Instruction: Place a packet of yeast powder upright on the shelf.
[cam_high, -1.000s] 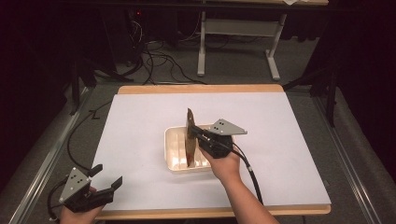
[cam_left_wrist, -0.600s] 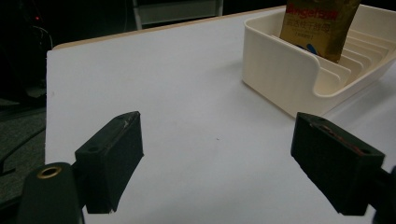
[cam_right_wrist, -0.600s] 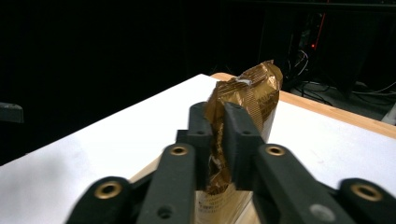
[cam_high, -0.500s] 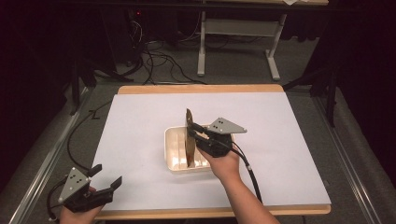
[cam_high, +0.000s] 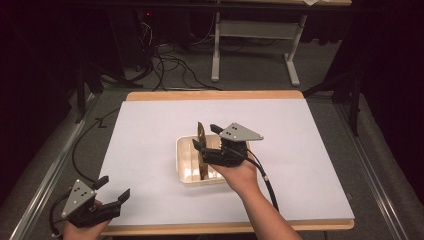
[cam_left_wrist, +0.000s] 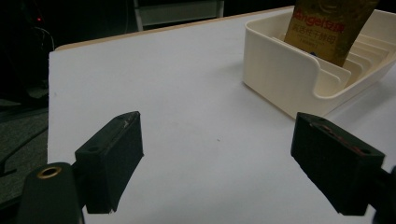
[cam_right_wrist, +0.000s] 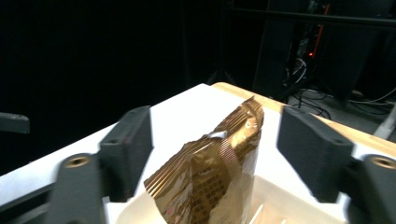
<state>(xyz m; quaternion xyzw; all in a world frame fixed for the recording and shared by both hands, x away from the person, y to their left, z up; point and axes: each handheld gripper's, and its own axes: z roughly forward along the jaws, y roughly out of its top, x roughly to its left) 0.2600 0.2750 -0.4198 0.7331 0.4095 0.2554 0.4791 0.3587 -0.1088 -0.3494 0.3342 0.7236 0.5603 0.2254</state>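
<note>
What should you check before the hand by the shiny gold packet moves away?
1. Right gripper jaws open, pads off the crinkly gold foil packet: ok; they have just been opening, with the packet between them.
2. Packet standing upright in a slot of the cream plastic slotted tray: ok.
3. Packet will stay up alone: cannot tell.
4. Tray fully on the white table mat: ok.
5. Left gripper open, holding nothing, apart from the tray at the mat's near left corner: ok.
</note>
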